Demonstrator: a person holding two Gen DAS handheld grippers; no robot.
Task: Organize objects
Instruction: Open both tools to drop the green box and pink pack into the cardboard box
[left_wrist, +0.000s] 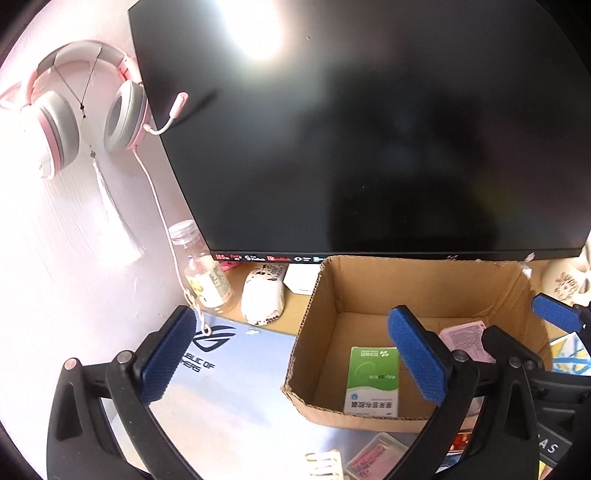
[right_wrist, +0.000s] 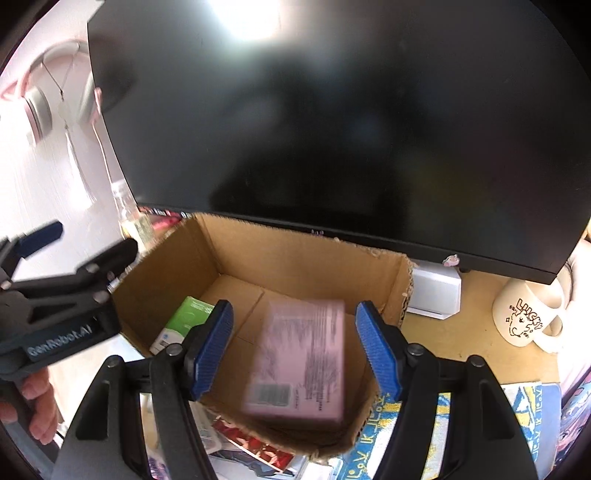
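Two boxes lie in our cardboard box (right_wrist: 280, 254): green box (left_wrist: 373, 380), pink box (right_wrist: 299, 362). Both jaws gape empty; next, loose items beside it.

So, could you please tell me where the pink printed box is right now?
The pink printed box sits inside the open cardboard box below the monitor, between the right gripper's open jaws, right of the green-and-white box.

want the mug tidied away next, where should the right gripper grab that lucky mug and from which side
Take the mug by its rim wall, one finger inside and one outside, coming down from above. It stands upright on the desk with its mouth open, and its body looks wider than the right gripper opens. The handle, on its right, is the alternative. The way down looks free beside the cardboard box.
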